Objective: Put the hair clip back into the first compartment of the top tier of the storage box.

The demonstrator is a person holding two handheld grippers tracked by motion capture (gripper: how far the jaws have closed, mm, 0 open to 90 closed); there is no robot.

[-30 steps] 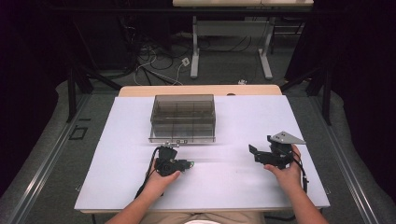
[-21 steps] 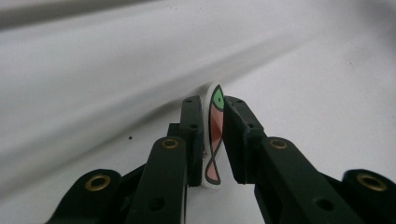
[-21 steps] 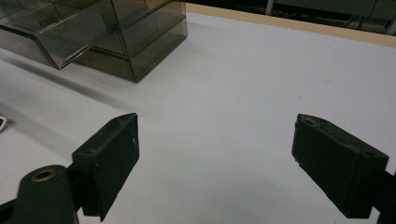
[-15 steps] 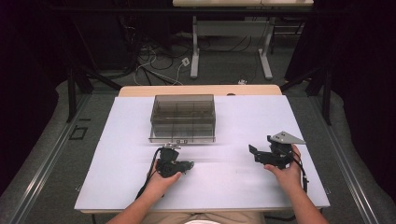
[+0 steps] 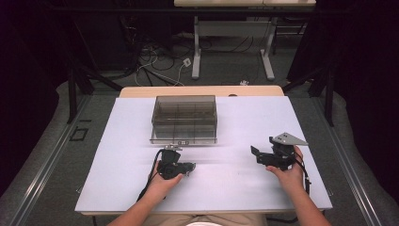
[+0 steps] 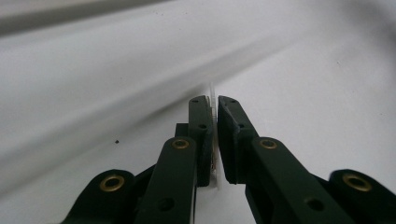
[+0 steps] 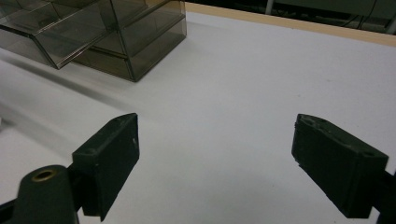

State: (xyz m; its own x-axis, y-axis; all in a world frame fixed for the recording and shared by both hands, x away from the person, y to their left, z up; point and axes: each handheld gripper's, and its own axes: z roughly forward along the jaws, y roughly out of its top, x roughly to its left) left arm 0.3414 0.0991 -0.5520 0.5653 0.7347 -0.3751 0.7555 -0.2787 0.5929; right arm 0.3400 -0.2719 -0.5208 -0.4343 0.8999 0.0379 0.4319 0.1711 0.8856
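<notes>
Left gripper (image 6: 215, 135), six o'clock of the smoky drawer box (image 5: 184, 118), has just closed, pinching a thin clear piece (image 6: 213, 140) (identity unclear); right gripper (image 7: 215, 158) spread wide, holding nothing.

A lab or test room is suggested: black curtains (image 5: 28, 70), loose cables (image 5: 155, 61) on the floor beyond the counter (image 5: 282, 117), bare desk legs (image 5: 197, 52).

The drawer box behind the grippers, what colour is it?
Smoky grey, see-through plastic drawer box; clearest in the right gripper view.
</notes>
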